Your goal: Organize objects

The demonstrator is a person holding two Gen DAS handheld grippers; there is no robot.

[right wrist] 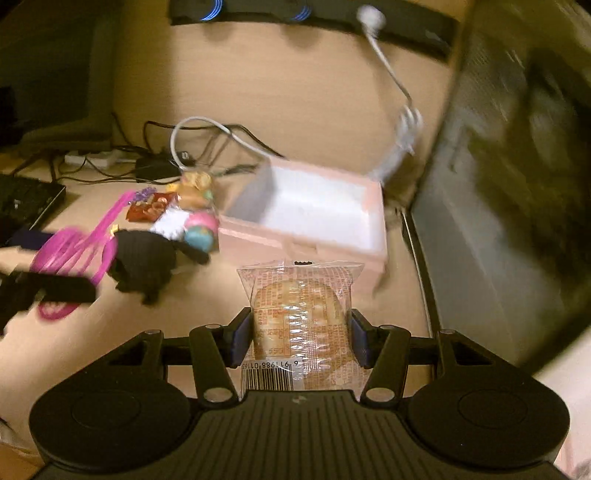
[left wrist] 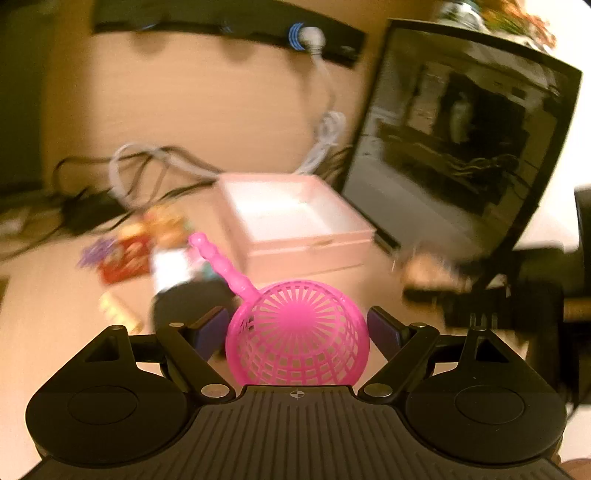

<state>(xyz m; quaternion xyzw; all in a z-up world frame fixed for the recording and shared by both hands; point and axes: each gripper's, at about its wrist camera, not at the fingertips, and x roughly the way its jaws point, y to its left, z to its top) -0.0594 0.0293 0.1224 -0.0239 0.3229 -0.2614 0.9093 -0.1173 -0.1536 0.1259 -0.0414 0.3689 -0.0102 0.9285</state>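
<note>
My left gripper [left wrist: 297,328] is shut on a pink plastic strainer [left wrist: 299,332], its handle pointing up and left; the strainer also shows in the right wrist view [right wrist: 74,251] at the far left. My right gripper [right wrist: 299,339] is shut on a clear-wrapped pastry packet [right wrist: 299,317] with a barcode. An open pink box [left wrist: 291,218] with a white inside stands on the wooden desk ahead of both grippers; in the right wrist view the box [right wrist: 306,214] is just beyond the packet. A pile of small items lies left of the box: a red snack pack [right wrist: 151,210], a round pink-and-teal toy [right wrist: 201,229], a black cloth item [right wrist: 144,262].
A dark monitor [left wrist: 461,147] stands right of the box, close to it. Black and white cables [right wrist: 207,136] and a power brick lie behind the pile. A black keyboard [right wrist: 26,199] is at the far left. A black strip with plugs [left wrist: 229,22] runs along the back wall.
</note>
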